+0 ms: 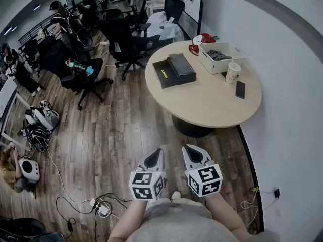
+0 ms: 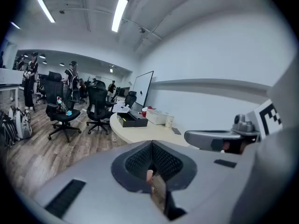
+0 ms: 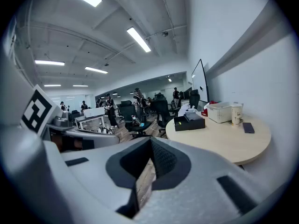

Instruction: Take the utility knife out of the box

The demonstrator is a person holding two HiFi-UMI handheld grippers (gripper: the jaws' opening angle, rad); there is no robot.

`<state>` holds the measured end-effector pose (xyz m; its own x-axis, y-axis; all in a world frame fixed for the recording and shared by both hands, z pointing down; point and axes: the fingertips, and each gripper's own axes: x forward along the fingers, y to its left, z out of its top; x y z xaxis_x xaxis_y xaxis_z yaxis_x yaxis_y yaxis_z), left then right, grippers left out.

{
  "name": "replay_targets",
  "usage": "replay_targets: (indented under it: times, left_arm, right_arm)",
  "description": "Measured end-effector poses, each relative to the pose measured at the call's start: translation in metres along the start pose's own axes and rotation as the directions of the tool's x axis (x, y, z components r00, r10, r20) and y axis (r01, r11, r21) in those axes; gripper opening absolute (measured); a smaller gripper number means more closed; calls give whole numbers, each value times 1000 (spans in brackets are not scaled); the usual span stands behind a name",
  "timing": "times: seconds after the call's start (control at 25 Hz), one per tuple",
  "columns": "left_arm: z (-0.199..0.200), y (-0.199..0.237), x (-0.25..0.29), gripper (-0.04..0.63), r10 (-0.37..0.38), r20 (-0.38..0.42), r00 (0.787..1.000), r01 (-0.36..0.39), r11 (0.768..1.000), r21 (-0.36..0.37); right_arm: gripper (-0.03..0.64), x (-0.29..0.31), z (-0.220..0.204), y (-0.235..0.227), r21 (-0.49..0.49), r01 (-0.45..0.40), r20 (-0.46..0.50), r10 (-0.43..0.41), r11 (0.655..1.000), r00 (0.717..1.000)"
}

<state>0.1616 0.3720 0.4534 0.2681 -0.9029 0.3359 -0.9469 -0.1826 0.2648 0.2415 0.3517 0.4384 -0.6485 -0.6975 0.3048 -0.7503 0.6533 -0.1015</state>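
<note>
In the head view, the left tool (image 1: pixel 158 151) and right tool (image 1: pixel 188 148) sit side by side at 6 o'clock, low over the wood floor (image 1: pixel 121 130). Both tips point toward 12 and both pairs of jaws are drawn together. The round counter (image 1: pixel 207 97) lies well apart from them, at about 1 o'clock. The black box (image 1: pixel 176 81) rests open on its 10 o'clock side, and a grey slab (image 1: pixel 181 64) fills the box's right half. In the left half lies a thin yellow sliver, probably the knife (image 1: pixel 163 73). Its long axis runs roughly from 11 to 5 o'clock, but it is too small to tell which end is the blade. A white basket (image 1: pixel 224 67) stands at the counter's 12 o'clock, with a cup (image 1: pixel 232 72) just beside it and a phone (image 1: pixel 240 89) nearer 3 o'clock.

In the left gripper view, the jaws meet at the tip and nothing sits between them. Only a slit of floor shows lower down. The counter and box are far ahead at about 12 o'clock, with office chairs (image 2: pixel 63 108) toward 10.

In the right gripper view, the jaws are likewise pressed together and empty. The box sits at the counter's near-left edge at about 1 o'clock, a yellow fleck showing in its left part, with the basket and cup behind it.
</note>
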Motion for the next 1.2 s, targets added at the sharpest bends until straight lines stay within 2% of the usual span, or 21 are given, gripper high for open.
replay_targets:
  times: [0.44, 0.68, 1.0, 1.2]
  left_arm:
    - [-6, -8, -7, 3, 9, 5, 1000, -9, 1000, -12]
    - [-7, -9, -2, 3, 23, 8, 1000, -23, 1000, -14]
    - [-8, -1, 7, 3, 52, -2, 999, -52, 998, -37]
    - [-6, 13, 31, 2, 54, -19, 998, -55, 997, -58]
  right_arm:
    - [0, -9, -1, 9, -24, -41, 2, 41, 999, 999]
    - [0, -10, 2, 3, 3, -73, 18, 73, 997, 997]
    - [0, 7, 7, 1, -8, -115, 7, 115, 993, 993]
    - [0, 31, 10, -11, 2, -122, -1, 122, 992, 992]
